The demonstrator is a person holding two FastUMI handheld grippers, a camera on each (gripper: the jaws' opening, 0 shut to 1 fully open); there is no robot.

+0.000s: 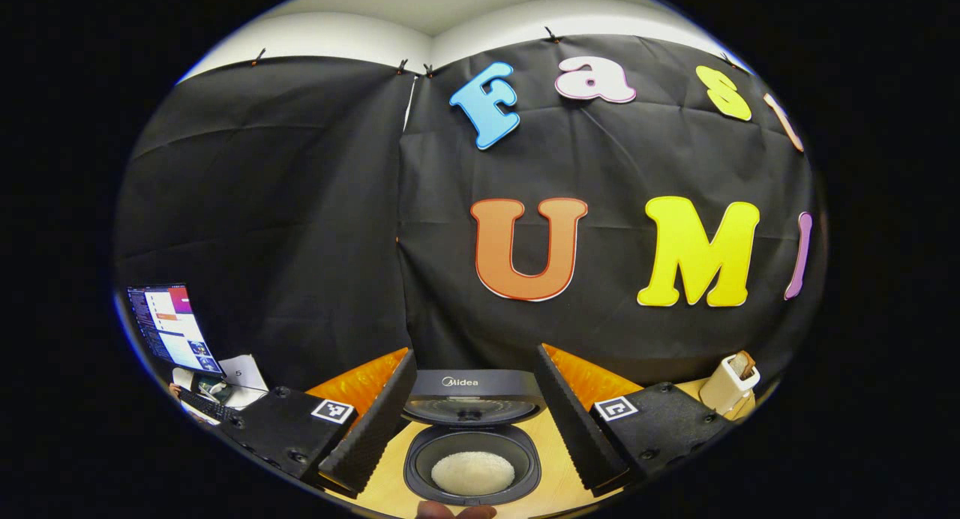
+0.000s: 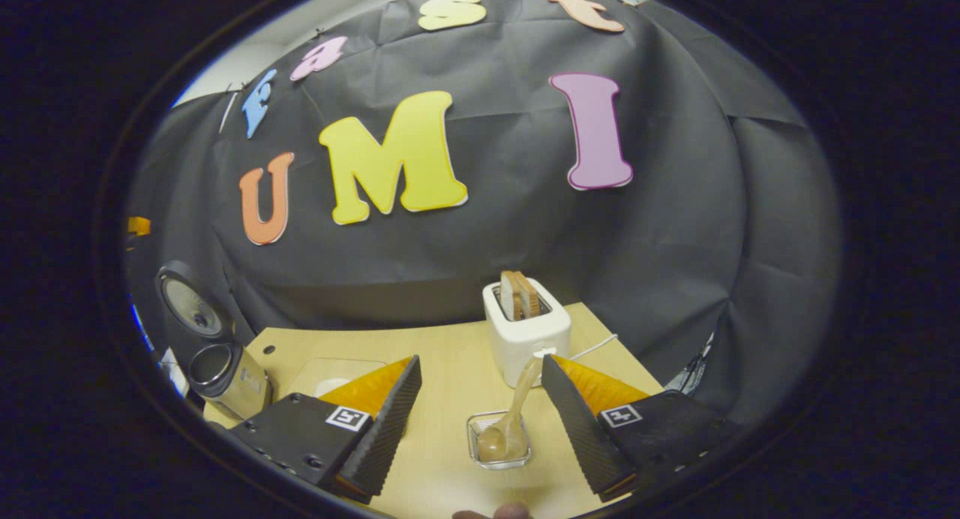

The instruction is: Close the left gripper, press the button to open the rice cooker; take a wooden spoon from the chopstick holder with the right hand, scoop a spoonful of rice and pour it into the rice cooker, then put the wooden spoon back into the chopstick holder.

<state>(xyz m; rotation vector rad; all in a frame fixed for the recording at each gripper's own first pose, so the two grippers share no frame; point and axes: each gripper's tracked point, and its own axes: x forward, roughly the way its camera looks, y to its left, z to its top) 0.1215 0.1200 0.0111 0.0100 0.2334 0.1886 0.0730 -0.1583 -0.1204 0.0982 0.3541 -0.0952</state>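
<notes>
Right gripper view: right gripper (image 2: 480,421) released, jaws wide, wooden spoon (image 2: 510,421) lying dead ahead between them, bowl in a small glass dish (image 2: 499,440), handle leaning on the toaster (image 2: 526,331). Risk: closing off-centre could tip the spoon. Left gripper (image 1: 474,421) also released; open rice cooker (image 1: 472,459) directly ahead.

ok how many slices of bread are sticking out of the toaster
2, both standing upright side by side in the top slot of the white plastic toaster at the back of the wooden table: one brown bread slice on the left, the other against it; more may be hidden.
</notes>
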